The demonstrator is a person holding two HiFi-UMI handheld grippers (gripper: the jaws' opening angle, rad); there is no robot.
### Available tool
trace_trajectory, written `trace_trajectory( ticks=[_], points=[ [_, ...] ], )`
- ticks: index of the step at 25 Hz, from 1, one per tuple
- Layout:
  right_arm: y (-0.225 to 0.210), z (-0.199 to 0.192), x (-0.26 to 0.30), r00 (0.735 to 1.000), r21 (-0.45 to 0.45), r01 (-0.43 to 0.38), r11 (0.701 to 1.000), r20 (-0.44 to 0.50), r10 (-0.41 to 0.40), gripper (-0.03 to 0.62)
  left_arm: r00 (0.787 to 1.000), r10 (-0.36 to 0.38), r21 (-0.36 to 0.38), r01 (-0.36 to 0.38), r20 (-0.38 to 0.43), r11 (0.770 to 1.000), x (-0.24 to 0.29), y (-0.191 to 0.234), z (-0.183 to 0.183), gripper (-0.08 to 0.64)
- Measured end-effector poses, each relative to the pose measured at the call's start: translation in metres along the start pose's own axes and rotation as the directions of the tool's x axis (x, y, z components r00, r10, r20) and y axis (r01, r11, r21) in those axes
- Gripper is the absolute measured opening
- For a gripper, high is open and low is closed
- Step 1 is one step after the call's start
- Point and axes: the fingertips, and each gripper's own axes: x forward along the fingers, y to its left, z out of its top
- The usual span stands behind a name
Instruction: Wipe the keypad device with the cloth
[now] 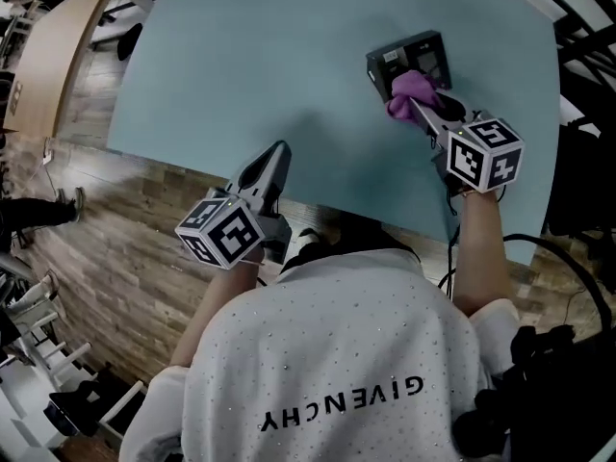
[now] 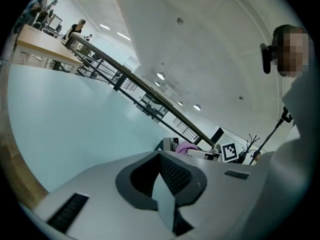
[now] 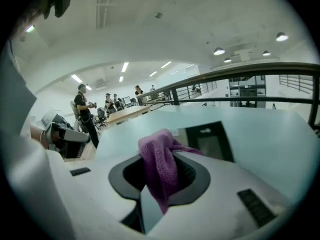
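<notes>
Looking down from the head view, the keypad device (image 1: 412, 56) lies on the far right part of the pale blue table (image 1: 241, 56), and the right gripper (image 1: 424, 113) reaches over it with the purple cloth (image 1: 414, 91) bunched at its tip, the cloth overlapping the device's near edge. The left gripper (image 1: 279, 155) hangs well apart from this, over the table's near edge, and takes no part in the work. Seen from the left gripper view, the left gripper (image 2: 163, 183) has its jaws brought together with nothing between them, while the device (image 2: 168, 144), the cloth (image 2: 186, 147) and the marker cube (image 2: 229, 152) of the other gripper sit small in the distance across the table. Seen from the right gripper view, the right gripper (image 3: 159, 183) is clamped on the cloth (image 3: 160, 164), which stands up out of the jaws and droops forward, and the dark device (image 3: 211, 139) lies just beyond it on the table. The wiping step seems to be in hand, with the cloth at or just on the device's near side, though firm contact cannot be confirmed. The next move likely calls for pressing the cloth flat and sweeping it across the device's face, lightly enough that the loose device does not slide; the idle left gripper could steady it.
</notes>
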Motion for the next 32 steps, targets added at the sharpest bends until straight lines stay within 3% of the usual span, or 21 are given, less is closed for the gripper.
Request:
trace_trajectory(
  ticks=[3,7,9,12,17,21,24,26,29,32],
  points=[
    [0.039,0.016,0.025,1.000,-0.061,0.018,0.998,0.000,-0.018,0.080,0.999,0.013,0.043,-0.015,0.041,0.999,-0.047,0.010,0.017,0.005],
    [0.028,0.027,0.055,0.979,-0.126,0.200,0.972,-0.021,-0.204,0.081,0.995,0.061,0.167,-0.074,0.083,0.983,-0.087,0.024,0.030,0.005],
    [0.017,0.011,0.059,0.954,-0.100,0.281,0.955,-0.082,-0.289,0.081,0.994,0.056,0.146,-0.069,0.090,0.987,-0.098,0.029,0.028,0.005],
    [0.013,-0.016,0.051,0.922,-0.070,0.349,0.935,-0.154,-0.355,0.083,0.994,0.053,0.086,-0.061,0.091,0.994,-0.110,0.039,0.023,0.005],
    [0.012,-0.058,0.038,0.879,-0.018,0.415,0.910,-0.250,-0.406,0.083,0.994,0.067,0.029,-0.070,0.087,0.997,-0.108,0.056,0.025,0.005],
    [0.015,-0.086,0.032,0.859,0.022,0.429,0.903,-0.318,-0.400,0.083,0.997,0.026,0.037,-0.029,0.078,0.999,-0.103,0.052,0.028,0.005],
    [0.019,-0.087,0.030,0.874,0.082,0.409,0.909,-0.322,-0.365,0.083,0.996,-0.018,0.044,0.014,0.093,0.999,-0.102,0.049,0.036,0.005],
    [0.027,-0.067,0.028,0.914,0.106,0.341,0.934,-0.268,-0.304,0.081,0.992,-0.030,0.041,0.026,0.119,0.999,-0.100,0.048,0.042,0.005],
    [0.040,0.001,0.022,0.981,0.063,0.168,0.984,-0.107,-0.160,0.080,0.989,0.001,0.032,-0.006,0.145,0.999,-0.092,0.046,0.042,0.005],
    [0.048,0.082,0.017,0.998,-0.022,0.056,0.998,0.012,-0.056,0.080,0.973,0.042,0.024,-0.049,0.226,0.999,-0.098,0.038,0.052,0.005]
  ],
)
